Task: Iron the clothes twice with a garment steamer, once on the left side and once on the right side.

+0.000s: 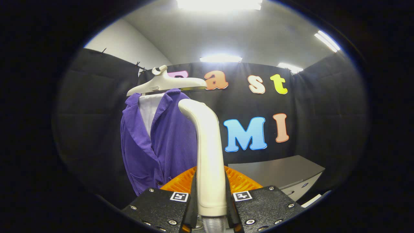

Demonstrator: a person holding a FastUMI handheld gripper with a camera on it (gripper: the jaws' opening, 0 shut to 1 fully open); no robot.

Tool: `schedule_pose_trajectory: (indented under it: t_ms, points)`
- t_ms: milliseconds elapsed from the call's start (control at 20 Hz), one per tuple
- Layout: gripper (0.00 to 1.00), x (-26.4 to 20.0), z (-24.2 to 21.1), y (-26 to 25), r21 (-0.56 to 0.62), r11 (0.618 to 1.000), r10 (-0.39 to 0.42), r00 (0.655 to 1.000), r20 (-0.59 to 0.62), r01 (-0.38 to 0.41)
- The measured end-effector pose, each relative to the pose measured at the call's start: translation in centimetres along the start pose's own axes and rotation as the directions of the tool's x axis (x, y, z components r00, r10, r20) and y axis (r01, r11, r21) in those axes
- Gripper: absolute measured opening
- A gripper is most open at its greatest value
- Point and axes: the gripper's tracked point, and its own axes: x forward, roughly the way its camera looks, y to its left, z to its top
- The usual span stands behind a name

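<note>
Two fingers of the hand-held gripper (212, 202) sit at the bottom centre of the frame, pressed from either side onto the lower handle of the garment steamer (207, 152), so the tool is clamped between them with no slack visible. From that grip the steamer's pale handle runs straight up the middle of the frame, its long axis nearly upright, and then bends over toward the upper left, where its head points at the clothing. Just behind the fingers an orange ribbed part (241, 181) shows on both sides of the handle; what it belongs to I cannot tell. Beyond that, at left of centre, hangs the purple jacket (168, 139), open at the front over a white shirt (149, 111), on a cream hanger (165, 83) in the upper left. The steamer head lies over the jacket's right-hand panel as seen here, near the collar; whether it touches the cloth cannot be made out. My reading is that the coming stroke runs downward along this panel, with the other panel further left. A grey desk (278, 173) stands at lower right, well apart from the jacket.
</note>
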Motion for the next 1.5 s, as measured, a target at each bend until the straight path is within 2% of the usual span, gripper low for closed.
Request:
schedule_pose_trajectory:
  t_ms: [250,600,950,1500]
  points:
    - [0.36,2.2,0.4,1.6,-0.123,0.989,-0.072,0.996,0.057,0.079]
    - [0.36,3.7,0.3,4.3,-0.206,0.973,-0.093,0.994,0.065,0.104]
    - [0.35,4.1,-0.2,4.3,-0.27,0.952,-0.13,0.989,0.074,0.146]
    - [0.36,2.8,-7.7,3.8,-0.373,0.919,-0.142,0.99,-0.005,0.13]
